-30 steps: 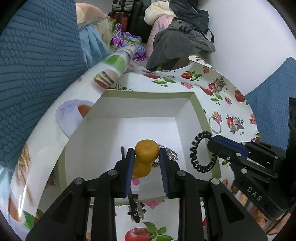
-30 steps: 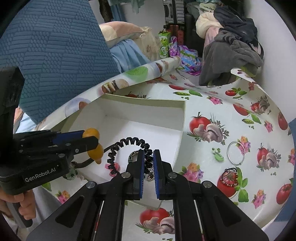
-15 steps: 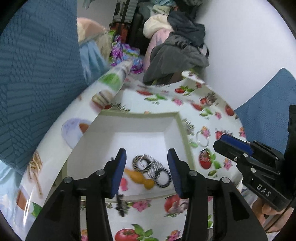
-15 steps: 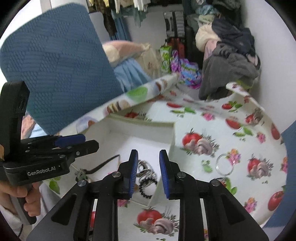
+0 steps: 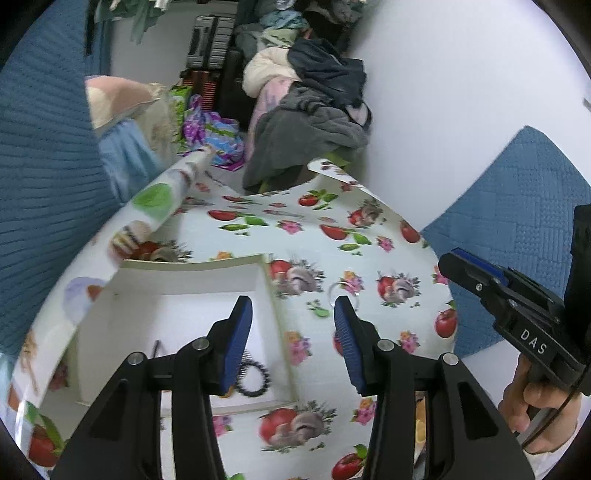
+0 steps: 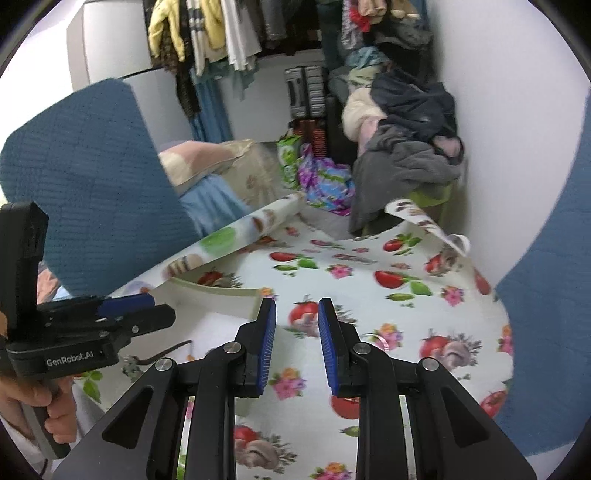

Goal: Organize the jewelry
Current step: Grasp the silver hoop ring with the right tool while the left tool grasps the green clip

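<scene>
white wall (image 6: pixel 517 110), hanging clothes (image 6: pixel 207 33), blue cushions (image 5: pixel 37 166)

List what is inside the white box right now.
In the white box: a black coiled bracelet, a thin dark strap and something orange, mostly hidden behind the left gripper's finger.

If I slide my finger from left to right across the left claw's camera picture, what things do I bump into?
White box → black coil bracelet inside it → silver ring on the tablecloth → the other claw → the hand holding it.
</scene>
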`<move>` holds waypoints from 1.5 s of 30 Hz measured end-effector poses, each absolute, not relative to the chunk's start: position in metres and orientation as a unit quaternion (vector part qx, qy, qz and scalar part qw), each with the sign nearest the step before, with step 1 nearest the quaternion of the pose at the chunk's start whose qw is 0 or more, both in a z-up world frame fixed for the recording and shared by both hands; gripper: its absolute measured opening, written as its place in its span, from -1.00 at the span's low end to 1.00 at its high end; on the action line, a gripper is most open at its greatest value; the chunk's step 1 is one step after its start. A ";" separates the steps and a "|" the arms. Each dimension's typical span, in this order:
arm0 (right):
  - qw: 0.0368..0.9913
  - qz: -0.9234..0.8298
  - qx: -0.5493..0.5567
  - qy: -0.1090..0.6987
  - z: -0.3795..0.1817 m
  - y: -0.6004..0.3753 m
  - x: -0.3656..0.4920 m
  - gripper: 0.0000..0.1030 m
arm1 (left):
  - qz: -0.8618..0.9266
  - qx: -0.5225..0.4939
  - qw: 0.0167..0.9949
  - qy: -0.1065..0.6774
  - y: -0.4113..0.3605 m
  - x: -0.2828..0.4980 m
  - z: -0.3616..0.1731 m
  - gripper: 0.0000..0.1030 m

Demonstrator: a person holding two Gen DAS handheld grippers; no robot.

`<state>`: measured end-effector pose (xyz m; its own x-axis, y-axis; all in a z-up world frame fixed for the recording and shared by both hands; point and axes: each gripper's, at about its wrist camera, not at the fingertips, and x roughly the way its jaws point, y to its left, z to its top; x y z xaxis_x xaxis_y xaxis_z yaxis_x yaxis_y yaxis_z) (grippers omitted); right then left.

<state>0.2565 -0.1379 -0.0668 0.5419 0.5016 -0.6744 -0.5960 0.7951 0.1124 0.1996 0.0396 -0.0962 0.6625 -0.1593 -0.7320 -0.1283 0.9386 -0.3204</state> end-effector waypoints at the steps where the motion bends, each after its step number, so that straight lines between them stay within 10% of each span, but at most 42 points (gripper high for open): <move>1: 0.879 0.307 -0.064 0.360 -0.068 -0.146 0.259 -0.58 | -0.012 -0.174 0.894 0.412 0.033 0.203 -0.098 -0.09; 45: 0.823 0.287 -0.050 0.487 -0.258 -0.209 0.373 -0.59 | 0.016 -0.166 0.846 0.506 -0.067 0.311 -0.262 -0.14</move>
<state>0.3734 -0.2085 -0.2580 0.3606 0.4237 -0.8309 -0.5209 0.8305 0.1974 0.3106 -0.0668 -0.2622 0.4879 -0.1415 -0.8614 -0.1945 0.9443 -0.2653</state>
